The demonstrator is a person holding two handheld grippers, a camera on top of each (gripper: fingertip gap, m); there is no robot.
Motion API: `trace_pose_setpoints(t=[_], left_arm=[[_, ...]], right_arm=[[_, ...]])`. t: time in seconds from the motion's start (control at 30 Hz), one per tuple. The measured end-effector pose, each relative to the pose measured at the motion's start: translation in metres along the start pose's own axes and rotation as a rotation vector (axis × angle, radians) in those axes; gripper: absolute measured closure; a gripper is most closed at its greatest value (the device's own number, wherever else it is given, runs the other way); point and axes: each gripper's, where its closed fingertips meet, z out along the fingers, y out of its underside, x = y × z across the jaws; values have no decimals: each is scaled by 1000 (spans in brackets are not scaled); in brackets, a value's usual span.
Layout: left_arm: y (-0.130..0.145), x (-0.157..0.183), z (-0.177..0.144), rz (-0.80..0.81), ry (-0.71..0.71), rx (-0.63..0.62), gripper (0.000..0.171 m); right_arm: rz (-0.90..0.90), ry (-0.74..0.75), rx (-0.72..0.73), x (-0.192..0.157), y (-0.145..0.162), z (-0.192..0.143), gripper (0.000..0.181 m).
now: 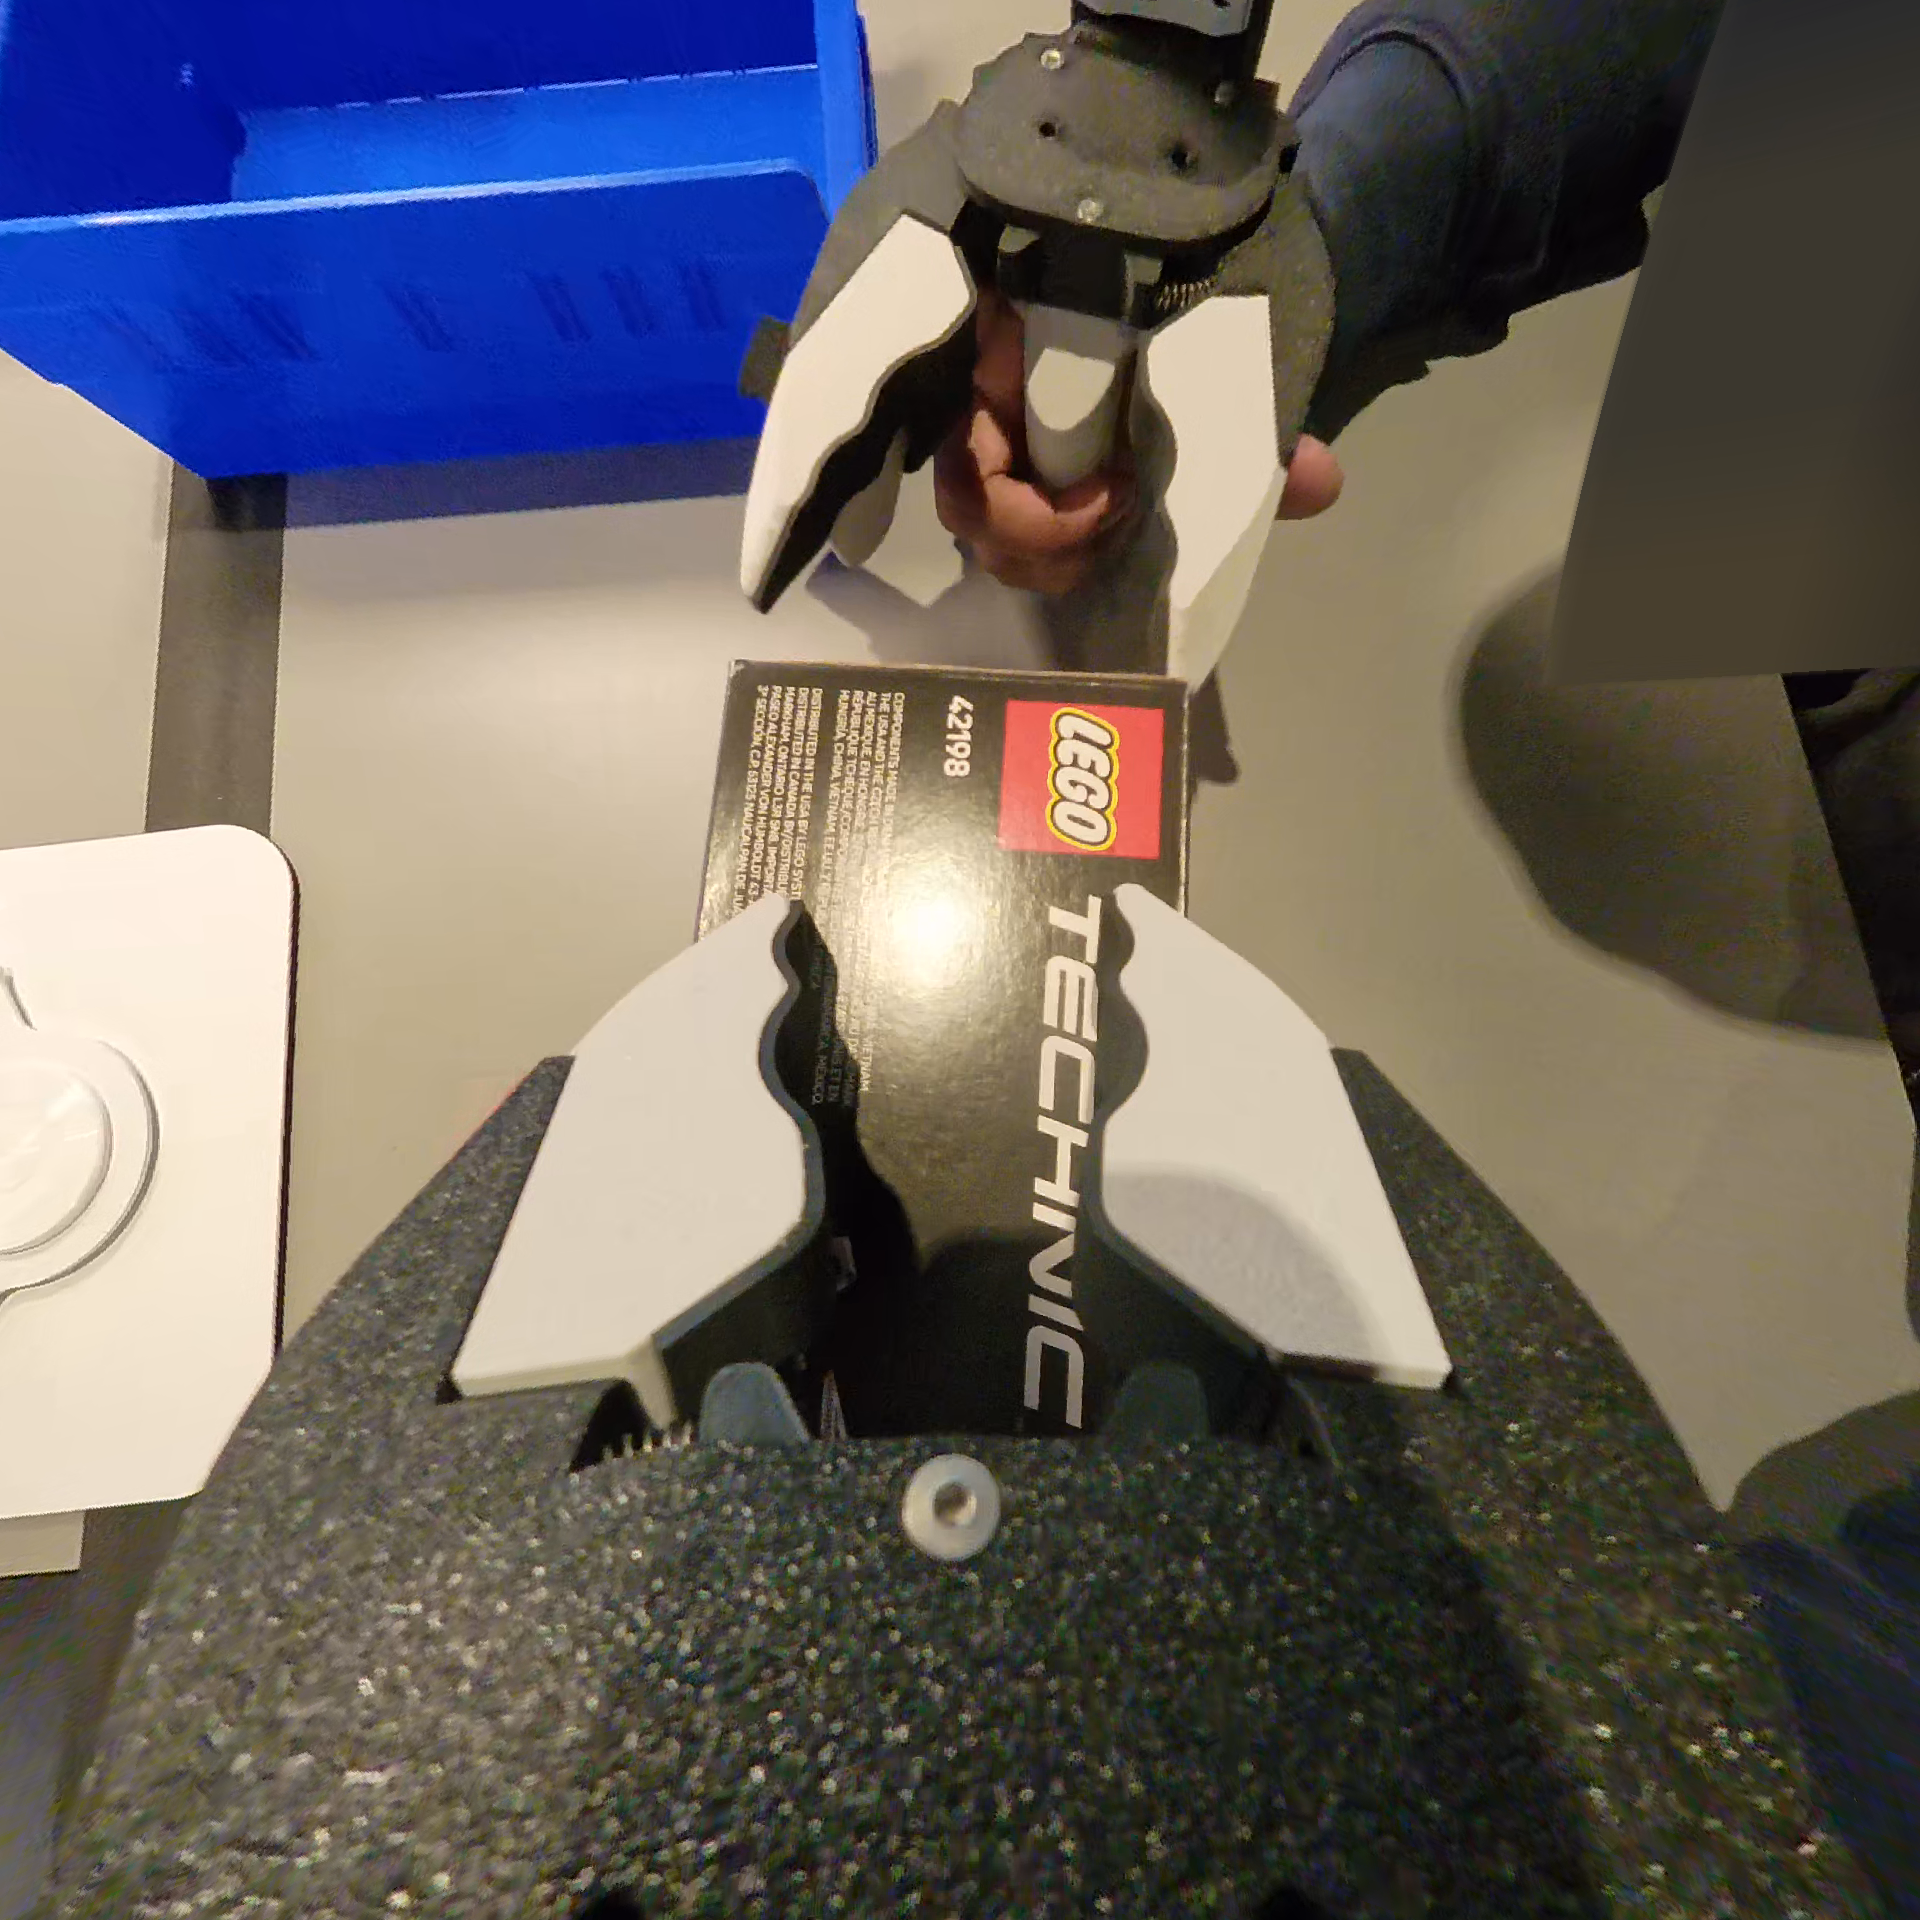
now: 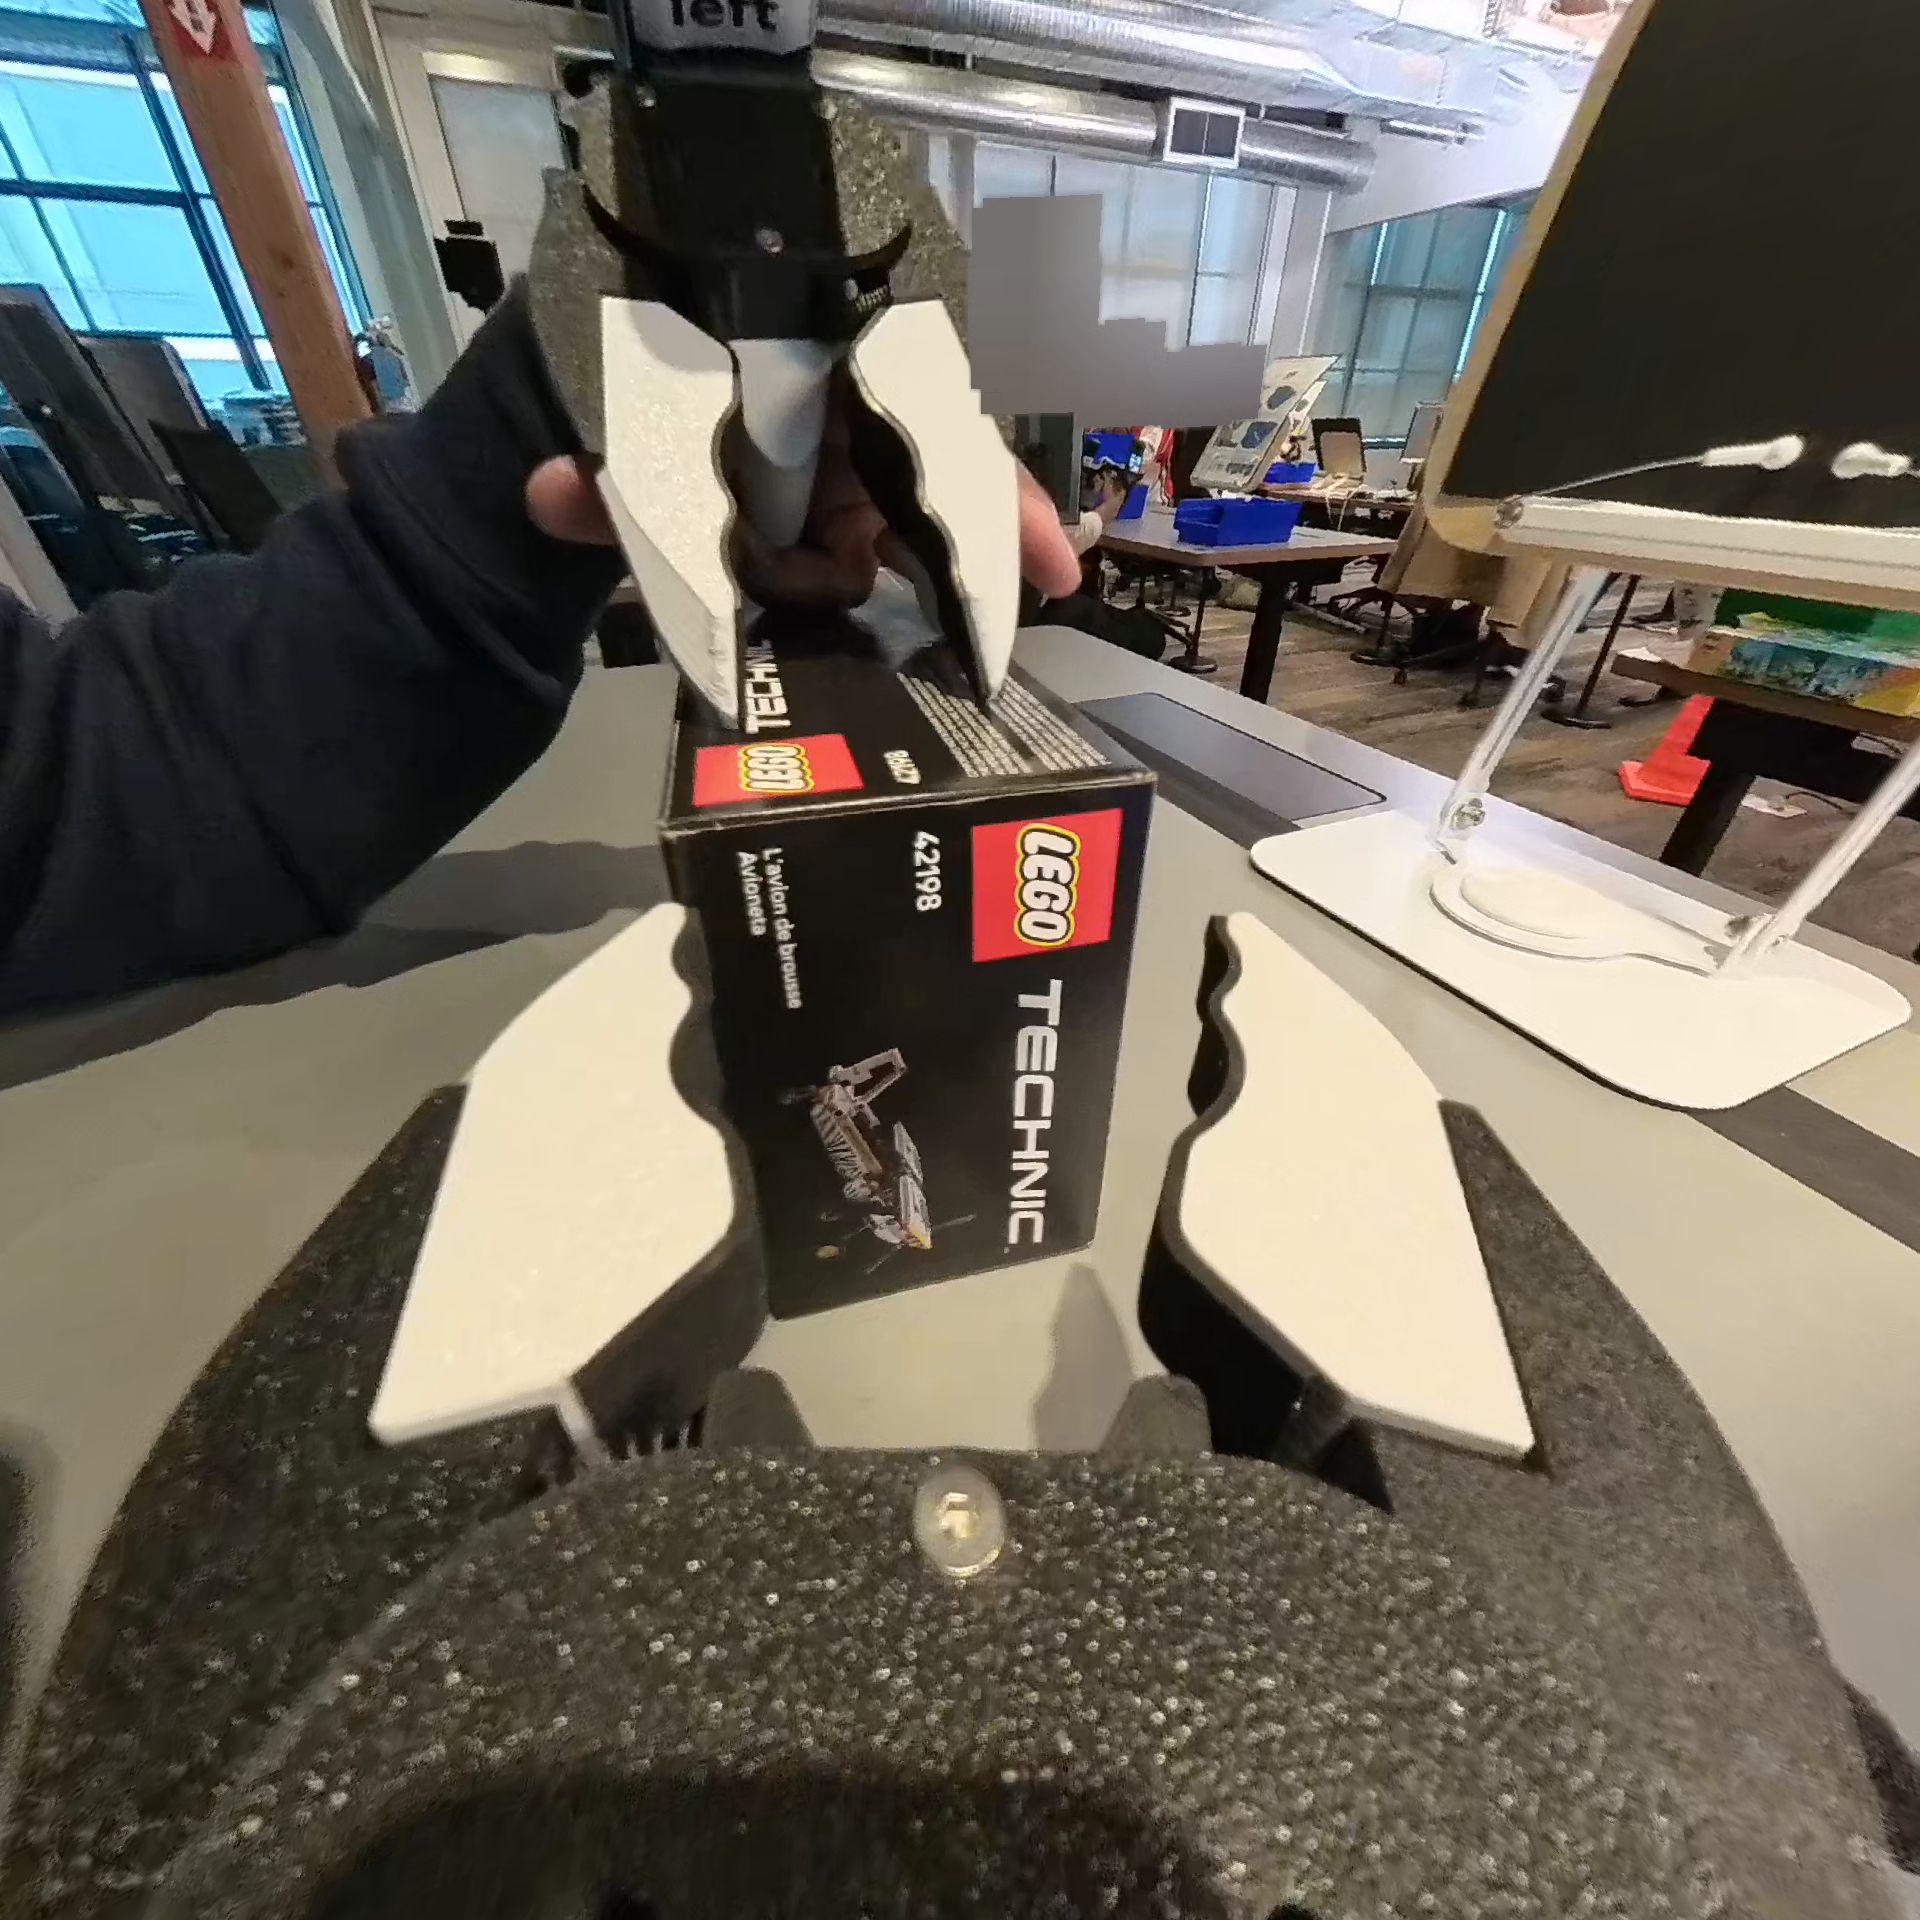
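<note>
both grippers at a black box (image 2: pixel 914 1039) standing on the grey table (image 2: pixel 260 1091).

i see my left gripper (image 1: pixel 951 914) above the box top, jaws spread, fingertips on or just over the top face; i cannot tell whether they touch. my right gripper (image 2: pixel 945 925) faces the box's end, jaws released, one finger to each side, left finger close against it. a blue bin (image 1: pixel 416 260) sits farther off. a white stand base (image 2: pixel 1558 966) lies to one side.
</note>
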Motion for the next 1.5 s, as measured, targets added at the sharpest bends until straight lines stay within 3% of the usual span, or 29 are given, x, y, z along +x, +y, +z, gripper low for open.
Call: trace_pose_setpoints(t=[0.73, 0.87, 1.17, 1.27, 1.5], left_arm=[[0, -1, 0, -4, 6, 6, 118], [0, -2, 0, -4, 5, 6, 118], [0, 0, 0, 8, 7, 10, 123], [-1, -2, 1, -8, -10, 10, 128], [-1, -1, 1, -1, 0, 13, 127]], right_arm=[[-7, -7, 7, -1, -4, 2, 90], [42, -30, -14, 0, 0, 4, 87], [-46, 8, -38, 11, -4, 5, 67], [-39, 46, -26, 19, -4, 2, 68], [38, -36, -42, 16, 2, 4, 75]])
